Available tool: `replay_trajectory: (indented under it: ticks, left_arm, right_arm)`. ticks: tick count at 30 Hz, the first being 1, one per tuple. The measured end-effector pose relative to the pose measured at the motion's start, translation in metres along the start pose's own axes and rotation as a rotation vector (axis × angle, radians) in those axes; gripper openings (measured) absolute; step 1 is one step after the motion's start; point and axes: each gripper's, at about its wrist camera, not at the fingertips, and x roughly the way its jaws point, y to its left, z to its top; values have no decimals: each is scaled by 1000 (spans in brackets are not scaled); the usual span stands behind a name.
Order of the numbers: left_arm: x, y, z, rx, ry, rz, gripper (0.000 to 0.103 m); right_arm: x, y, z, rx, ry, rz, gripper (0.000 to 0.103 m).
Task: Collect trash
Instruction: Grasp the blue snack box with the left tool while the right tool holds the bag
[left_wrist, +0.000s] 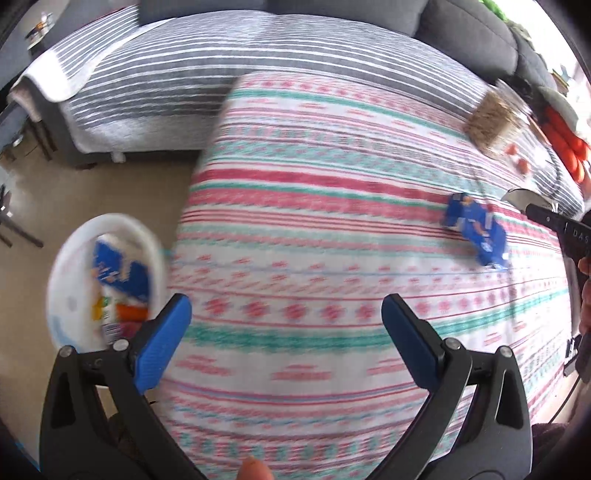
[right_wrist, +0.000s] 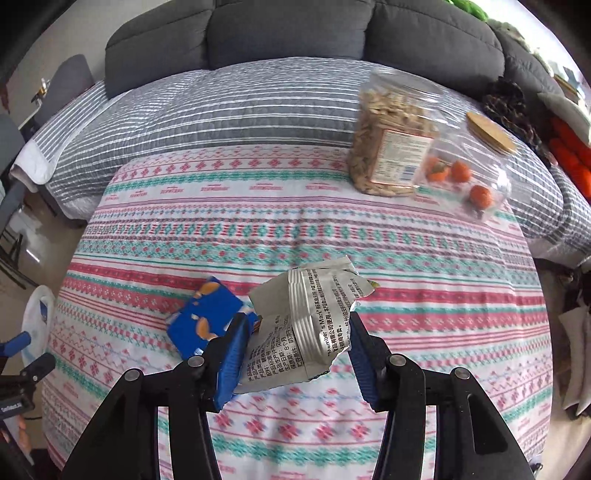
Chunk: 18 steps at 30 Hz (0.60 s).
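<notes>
A crumpled silver wrapper (right_wrist: 306, 325) lies on the patterned tablecloth (right_wrist: 295, 221), between the fingers of my right gripper (right_wrist: 295, 350), whose jaws are partly closed around it without clearly pinching. A blue wrapper (right_wrist: 207, 317) lies just left of it; it also shows in the left wrist view (left_wrist: 476, 229). My left gripper (left_wrist: 286, 339) is open and empty above the cloth near the table's left edge. A white trash bin (left_wrist: 62, 273) with wrappers inside stands on the floor left of the table; it also shows in the right wrist view (right_wrist: 35, 317).
A clear jar of seeds (right_wrist: 388, 144) and a clear bag of small oranges (right_wrist: 465, 181) stand at the far right of the table, with a wooden lid (right_wrist: 491, 133) behind. A grey sofa with a striped cover (right_wrist: 221, 110) lies beyond the table.
</notes>
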Motion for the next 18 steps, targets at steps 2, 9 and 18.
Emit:
replay_trajectory:
  ticks: [2,9,18]
  left_arm:
    - [3,-21,2,37,-3,-24,102]
    - [18,-97,14,171,11,-124,102]
    - [44,-186,32,402,34,-96,102]
  right_arm:
    - [-5,-14,-6,10,-1,-4,54]
    - [-21,-63,-26,58,-12,-11,54]
    - [-21,-93,-35,94,-3,5,54]
